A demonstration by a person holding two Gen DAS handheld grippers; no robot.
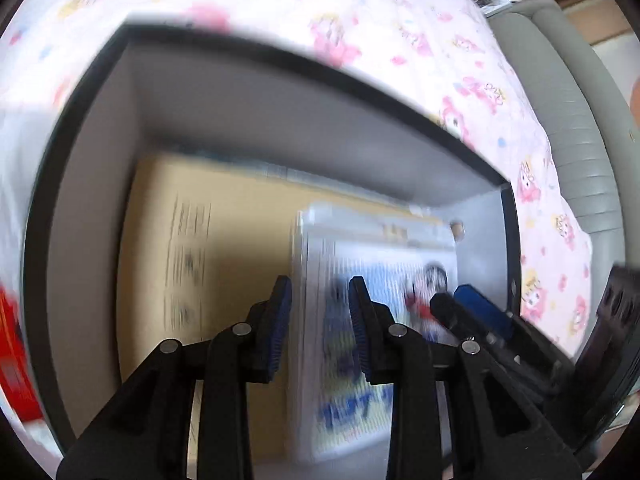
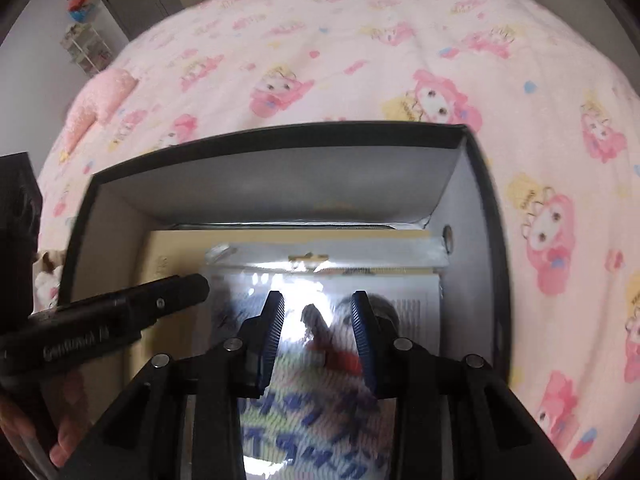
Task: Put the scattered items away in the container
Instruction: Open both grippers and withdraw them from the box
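A black-rimmed box with grey walls point(image 1: 248, 120) point(image 2: 280, 184) sits on a pink cartoon-print bedspread. Inside lie a tan flat package point(image 1: 236, 248) point(image 2: 172, 248) and, on top of it, a clear plastic bag with a cartoon print point(image 1: 384, 264) point(image 2: 320, 280). My left gripper point(image 1: 320, 324) is open and empty, hovering over the bag's left edge. My right gripper point(image 2: 318, 328) is open and empty, above the bag. Each gripper's finger shows in the other's view: the right one point(image 1: 476, 312), the left one point(image 2: 132, 312).
The pink bedspread point(image 2: 360, 48) surrounds the box. A red object point(image 1: 12, 360) lies left of the box. A grey padded bed frame point(image 1: 572, 120) runs along the right. A pink fluffy item point(image 2: 100, 100) lies far left on the bed.
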